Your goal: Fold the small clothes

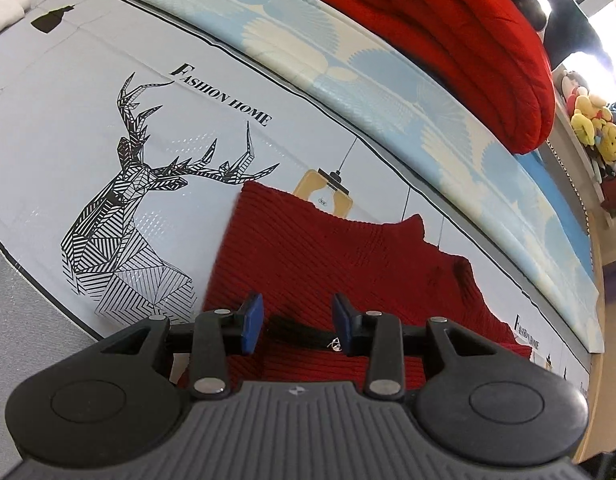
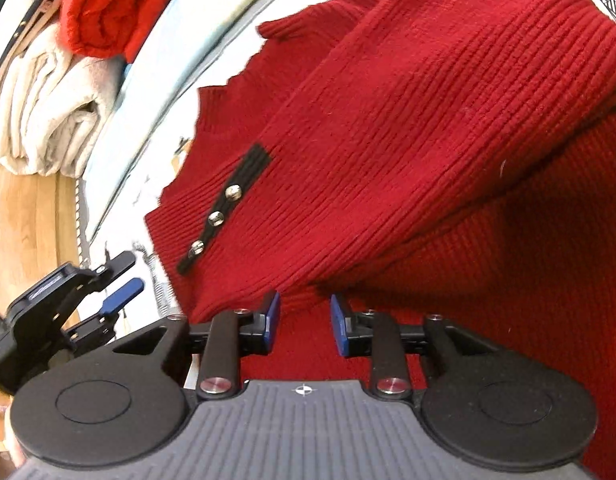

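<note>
On the desk (image 1: 47, 152), which is covered by a pale printed sheet with a black line-drawn deer (image 1: 135, 216) and the words "FASHION HOME", lies a dark red ribbed knit sweater (image 1: 332, 256). It spreads out flat just ahead of the left gripper (image 1: 297, 322), and its near part runs under and between the blue fingers (image 1: 252, 318). Those fingers stand spread apart, with only the red knit and a dark strip of trim showing in the gap; they pinch nothing.

From the right wrist view the sweater (image 2: 408, 128) fills most of the picture. A sleeve or folded layer crosses it on a slant, and a black strip with three silver buttons (image 2: 215, 218) sits on the knit up and to the left of the right gripper (image 2: 304, 324). The right gripper's blue fingers (image 2: 272, 320) are also spread, the fabric lying right in front of and below them, its lower edge just beyond the tips; whether the tips touch the knit cannot be told. The left gripper (image 2: 107, 300) shows at the left edge of this view, beside the sweater's buttoned edge.

Beyond the sweater, a blue and cream patterned mat (image 1: 348, 64) runs along the desk's far side, carrying a folded bright red blanket (image 1: 468, 40). Folded cream cloth (image 2: 47, 112) is stacked next to it.
</note>
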Demonstrator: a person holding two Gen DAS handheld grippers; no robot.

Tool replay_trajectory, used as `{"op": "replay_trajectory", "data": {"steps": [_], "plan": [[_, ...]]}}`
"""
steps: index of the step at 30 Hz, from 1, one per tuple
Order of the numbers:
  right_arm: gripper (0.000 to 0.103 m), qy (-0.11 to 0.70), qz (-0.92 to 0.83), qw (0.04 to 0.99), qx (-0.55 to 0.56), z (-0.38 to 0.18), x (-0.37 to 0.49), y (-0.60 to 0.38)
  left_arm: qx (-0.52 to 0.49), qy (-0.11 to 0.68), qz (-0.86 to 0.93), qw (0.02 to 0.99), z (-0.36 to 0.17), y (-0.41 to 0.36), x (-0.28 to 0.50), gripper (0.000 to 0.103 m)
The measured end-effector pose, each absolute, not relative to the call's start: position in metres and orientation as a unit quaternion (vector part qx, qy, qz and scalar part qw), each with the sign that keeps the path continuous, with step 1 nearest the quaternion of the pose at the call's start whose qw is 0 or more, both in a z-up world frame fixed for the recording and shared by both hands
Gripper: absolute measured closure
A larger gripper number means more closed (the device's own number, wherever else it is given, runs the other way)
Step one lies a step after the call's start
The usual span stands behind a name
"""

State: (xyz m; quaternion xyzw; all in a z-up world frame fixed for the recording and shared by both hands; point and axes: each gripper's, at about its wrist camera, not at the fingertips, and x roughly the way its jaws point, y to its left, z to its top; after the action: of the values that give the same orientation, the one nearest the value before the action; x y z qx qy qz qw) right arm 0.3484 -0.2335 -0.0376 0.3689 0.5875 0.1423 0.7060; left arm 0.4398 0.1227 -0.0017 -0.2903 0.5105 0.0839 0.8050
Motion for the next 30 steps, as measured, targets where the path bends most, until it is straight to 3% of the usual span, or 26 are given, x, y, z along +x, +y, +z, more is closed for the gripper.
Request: {"op": "replay_trajectory", "data": {"steps": [10,15,30], "plan": [[0.071,0.486,0.142,0.785,0.358,0.034,0.325,-0.265,-0.29,0.507,0.082,0.807,0.003,0.127,0.435,0.061],[0.068,0.472,0.099,0.827,0.291,0.028,0.333,-0.276,-0.284,0.509,0.079,0.809,0.003,0.127,0.434,0.061],[0.068,0.442,0.067,0.86,0.247,0.025,0.352,-0.282,-0.284,0.511,0.081,0.807,-0.001,0.13,0.437,0.061]]}}
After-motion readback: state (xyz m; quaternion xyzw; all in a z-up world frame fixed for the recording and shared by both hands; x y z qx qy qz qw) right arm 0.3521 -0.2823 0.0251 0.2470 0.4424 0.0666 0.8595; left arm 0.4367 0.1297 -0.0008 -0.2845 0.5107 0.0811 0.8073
